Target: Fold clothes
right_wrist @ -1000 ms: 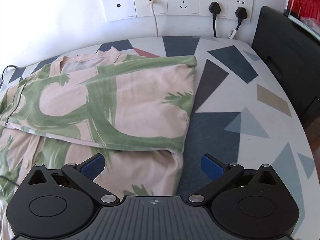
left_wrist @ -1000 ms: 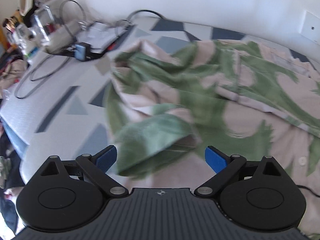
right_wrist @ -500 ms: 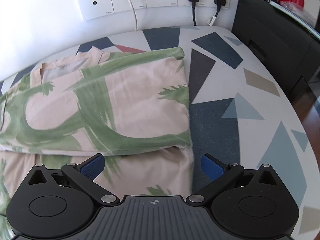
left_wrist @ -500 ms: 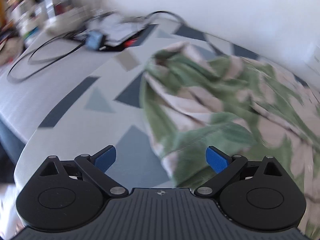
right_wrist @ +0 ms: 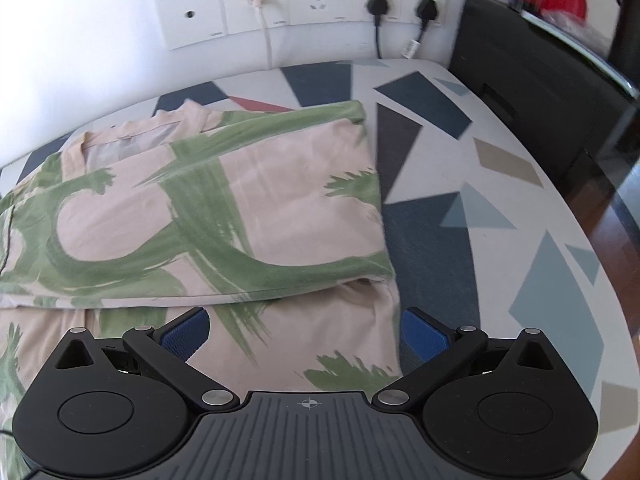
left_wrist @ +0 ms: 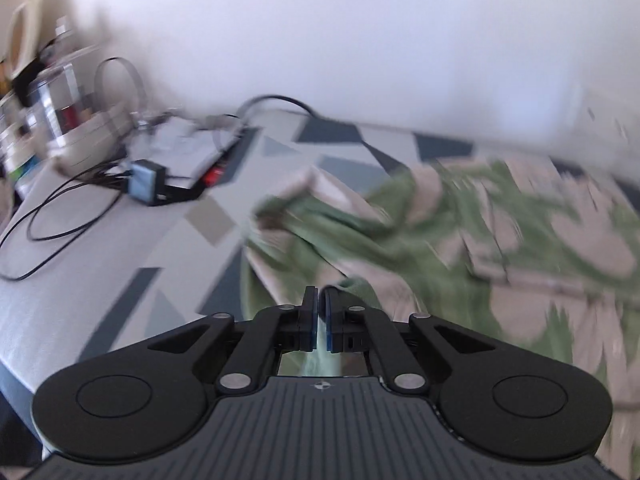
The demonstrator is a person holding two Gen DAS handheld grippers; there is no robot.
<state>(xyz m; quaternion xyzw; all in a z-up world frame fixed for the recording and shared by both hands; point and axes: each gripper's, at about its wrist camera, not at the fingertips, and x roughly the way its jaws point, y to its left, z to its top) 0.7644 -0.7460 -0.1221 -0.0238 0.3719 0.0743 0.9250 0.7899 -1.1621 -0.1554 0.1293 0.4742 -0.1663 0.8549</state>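
pinching a bit of the shirt (left_wrist: pixel 400 248) on its bunched, unfolded side: left gripper (left_wrist: pixel 319 312) has its fingers pressed together with a strip of cloth showing between them. right gripper (right_wrist: pixel 304 330) is spread wide and holds nothing, hovering over the shirt's near edge. the shirt lies on the patterned surface (right_wrist: pixel 460 248), below the wall sockets (right_wrist: pixel 304 4); the side nearer the black cabinet (right_wrist: pixel 540 92) already lies folded in over the body, with a clean straight edge. the left view is blurred, so i can't tell if it's a sleeve or a hem in the pinch.

judgement, to do this fold well: carry the pinched side over flat, match that straight edge, keep clear of the cables (left_wrist: pixel 60 216) beyond the shirt.
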